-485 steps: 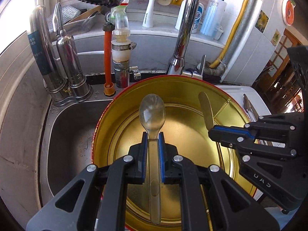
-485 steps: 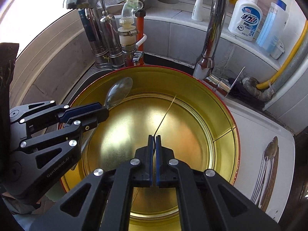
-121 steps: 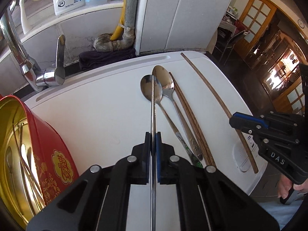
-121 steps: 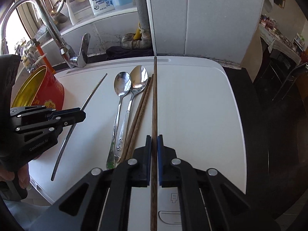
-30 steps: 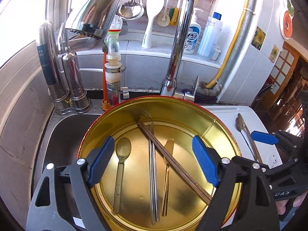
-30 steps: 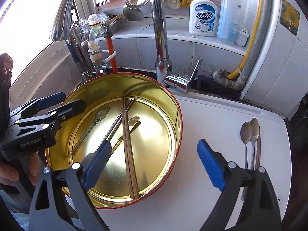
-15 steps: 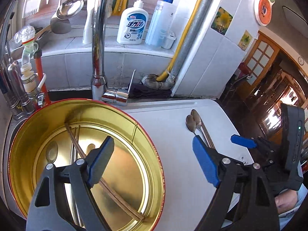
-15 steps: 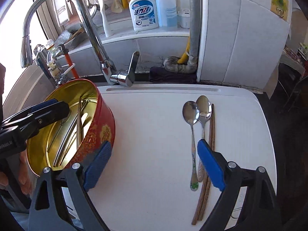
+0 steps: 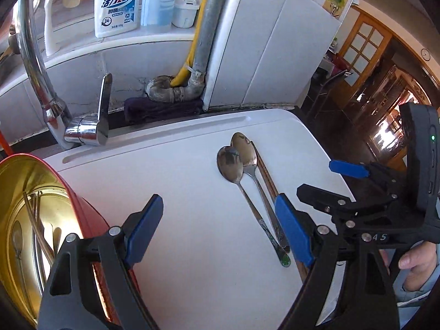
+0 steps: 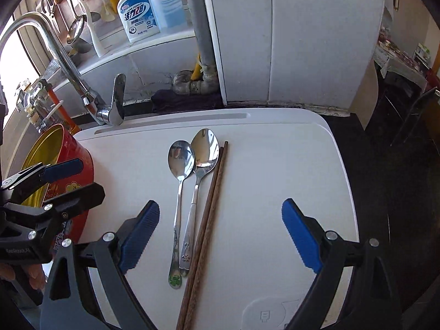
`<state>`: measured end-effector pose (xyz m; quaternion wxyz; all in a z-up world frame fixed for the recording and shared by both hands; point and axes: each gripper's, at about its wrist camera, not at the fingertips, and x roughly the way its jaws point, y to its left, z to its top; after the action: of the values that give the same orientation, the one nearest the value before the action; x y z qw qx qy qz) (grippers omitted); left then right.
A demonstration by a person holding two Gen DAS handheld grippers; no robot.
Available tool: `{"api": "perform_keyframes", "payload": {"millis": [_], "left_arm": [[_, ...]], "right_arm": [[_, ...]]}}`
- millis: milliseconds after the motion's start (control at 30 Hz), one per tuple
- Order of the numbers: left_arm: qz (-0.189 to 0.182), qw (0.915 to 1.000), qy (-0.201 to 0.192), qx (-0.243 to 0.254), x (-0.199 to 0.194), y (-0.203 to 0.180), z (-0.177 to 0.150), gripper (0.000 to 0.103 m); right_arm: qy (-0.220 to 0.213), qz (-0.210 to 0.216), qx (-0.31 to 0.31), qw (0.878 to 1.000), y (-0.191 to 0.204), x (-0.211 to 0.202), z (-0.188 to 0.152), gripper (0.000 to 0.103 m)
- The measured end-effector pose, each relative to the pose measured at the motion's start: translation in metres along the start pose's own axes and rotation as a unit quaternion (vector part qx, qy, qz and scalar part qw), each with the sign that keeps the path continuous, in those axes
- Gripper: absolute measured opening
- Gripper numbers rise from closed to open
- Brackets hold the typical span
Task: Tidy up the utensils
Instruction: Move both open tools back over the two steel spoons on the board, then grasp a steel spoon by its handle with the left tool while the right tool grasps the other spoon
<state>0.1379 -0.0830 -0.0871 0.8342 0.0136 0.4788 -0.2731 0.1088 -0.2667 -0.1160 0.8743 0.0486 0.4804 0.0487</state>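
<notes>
Two steel spoons [image 10: 180, 162] and a pair of brown wooden chopsticks [image 10: 213, 200] lie side by side on the white countertop [image 10: 275, 178]. My right gripper [image 10: 220, 233] hovers over their handles, open and empty, with the handles between its pads. My left gripper [image 9: 220, 228] is open and empty too, just left of the spoons [image 9: 231, 162] and chopsticks [image 9: 264, 170]. A red tin [image 9: 90, 220] with a gold inside stands at the left and holds several utensils [image 9: 35, 220]. Each view shows the other gripper: the right gripper [image 9: 316, 177] and the left gripper [image 10: 82, 178].
A chrome faucet [image 9: 35, 82] and its lever rise behind the tin. A soap bottle [image 9: 118, 5] stands on the back ledge. A dark cloth [image 9: 162, 108] lies under the pipe bend. The countertop ends at the right over dark floor [image 10: 398, 192]. A person's hand [image 9: 418, 264] holds the right gripper.
Both grippers swung right, away from above the tin and over the white countertop. The tin slid to the left edge of both views and the spoons and chopsticks came close. Both stay open.
</notes>
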Motion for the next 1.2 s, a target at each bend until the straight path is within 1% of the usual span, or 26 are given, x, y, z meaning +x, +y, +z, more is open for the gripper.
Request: {"api": "perform_keyframes", "payload": {"millis": [133,233,300,367,433,500,600,700,800,833,867,900,933,967,1000,1033,1067,1133,1200], "left_arm": [[-0.025,0.9996,0.011,-0.011,0.024,-0.003,0.007,0.082],[-0.007,0.9994,0.025,-0.023,0.045,-0.002,0.017,0.082],[0.013,0.9990,0.034,-0.028,0.057,0.000,0.021,0.082],[0.022,0.9983,0.043,-0.033,0.067,0.003,0.024,0.082],[0.031,0.9976,0.051,-0.037,0.075,0.005,0.025,0.082],[0.029,0.9973,0.058,-0.036,0.082,0.007,0.026,0.082],[0.018,0.9970,0.068,-0.033,0.091,0.010,0.027,0.082],[-0.003,0.9978,0.058,-0.030,0.092,0.009,0.027,0.082],[-0.010,0.9983,0.052,-0.025,0.091,0.008,0.026,0.082],[-0.011,0.9985,0.049,-0.022,0.091,0.008,0.025,0.081],[-0.014,0.9987,0.047,-0.016,0.091,0.007,0.024,0.079],[-0.025,0.9987,0.044,-0.008,0.091,0.005,0.024,0.067],[-0.039,0.9983,0.042,-0.002,0.091,0.004,0.024,0.052],[-0.053,0.9977,0.041,-0.001,0.092,0.003,0.024,0.043],[-0.065,0.9969,0.043,-0.004,0.094,0.003,0.024,0.022],[-0.069,0.9966,0.043,-0.008,0.096,0.005,0.024,0.012],[-0.078,0.9958,0.043,-0.019,0.096,0.009,0.023,0.011],[-0.093,0.9938,0.041,-0.046,0.096,0.015,0.022,0.008],[-0.089,0.9943,0.036,-0.045,0.093,0.013,0.022,0.007]], "right_arm": [[0.020,0.052,-0.038,0.998,-0.014,0.019,0.019,0.091],[0.035,0.082,-0.089,0.992,-0.017,0.035,0.032,0.091],[0.041,0.092,-0.115,0.988,-0.017,0.047,0.039,0.091],[0.050,0.101,-0.127,0.985,-0.017,0.060,0.045,0.089],[0.063,0.125,-0.127,0.982,-0.018,0.072,0.050,0.086],[0.075,0.149,-0.132,0.977,-0.019,0.084,0.056,0.083],[0.092,0.193,-0.143,0.966,-0.018,0.097,0.066,0.078],[0.103,0.229,-0.157,0.955,-0.017,0.103,0.074,0.074],[0.114,0.266,-0.163,0.943,-0.017,0.106,0.078,0.068],[0.118,0.278,-0.166,0.939,-0.016,0.108,0.079,0.063],[0.119,0.287,-0.168,0.936,-0.015,0.109,0.079,0.061],[0.122,0.296,-0.171,0.932,-0.015,0.110,0.079,0.058],[0.126,0.306,-0.172,0.928,-0.015,0.111,0.079,0.052],[0.134,0.318,-0.170,0.923,-0.015,0.112,0.078,0.039],[0.143,0.324,-0.167,0.920,-0.015,0.116,0.076,0.029],[0.148,0.331,-0.161,0.918,-0.017,0.117,0.075,0.017],[0.152,0.338,-0.155,0.916,-0.020,0.119,0.073,0.010],[0.148,0.354,-0.136,0.914,-0.025,0.118,0.071,0.008],[0.142,0.355,-0.129,0.915,-0.027,0.113,0.069,0.007]]}}
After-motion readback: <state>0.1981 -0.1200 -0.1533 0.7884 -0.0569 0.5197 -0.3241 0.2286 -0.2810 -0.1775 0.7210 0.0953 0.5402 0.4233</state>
